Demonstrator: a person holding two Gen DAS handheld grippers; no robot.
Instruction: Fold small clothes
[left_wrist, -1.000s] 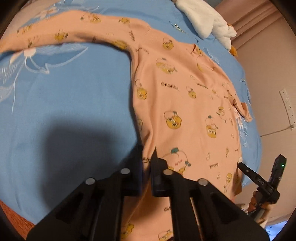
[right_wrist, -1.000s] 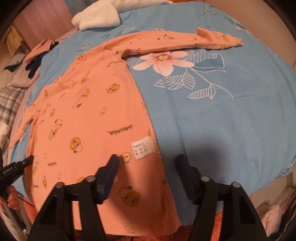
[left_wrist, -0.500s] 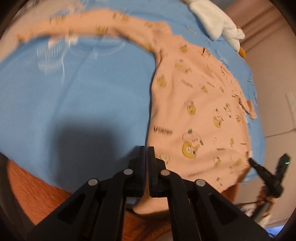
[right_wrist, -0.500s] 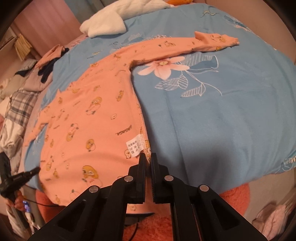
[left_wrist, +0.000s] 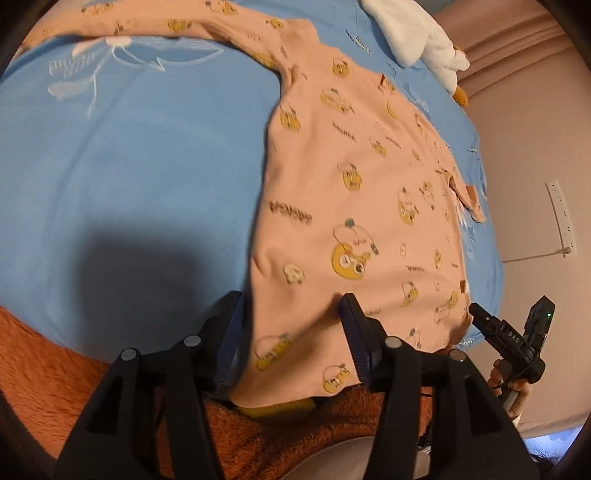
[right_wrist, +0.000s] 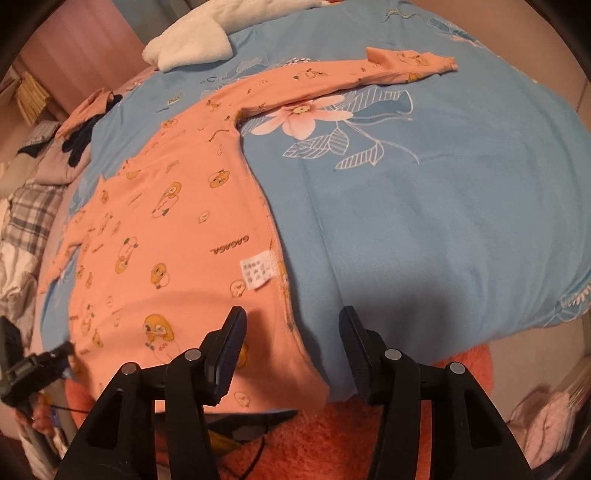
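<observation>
both claws (left_wrist: 293, 321) (right_wrist: 291, 332) just opened, soft peach shirt (left_wrist: 354, 206) flat

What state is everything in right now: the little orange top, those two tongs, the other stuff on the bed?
Top: spread flat and unfolded, hem hanging over the bed's edge, one sleeve stretched out.
Left tongs: open, just opened, hem between the fingers but not pinched.
Right tongs: open, just opened, over the hem's side edge.
White cloth: bunched up at the far end.
Blue cover: smooth.

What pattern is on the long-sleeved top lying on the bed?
Peach long-sleeved top with yellow cartoon characters and small lettering; clearest in the right wrist view.
</observation>
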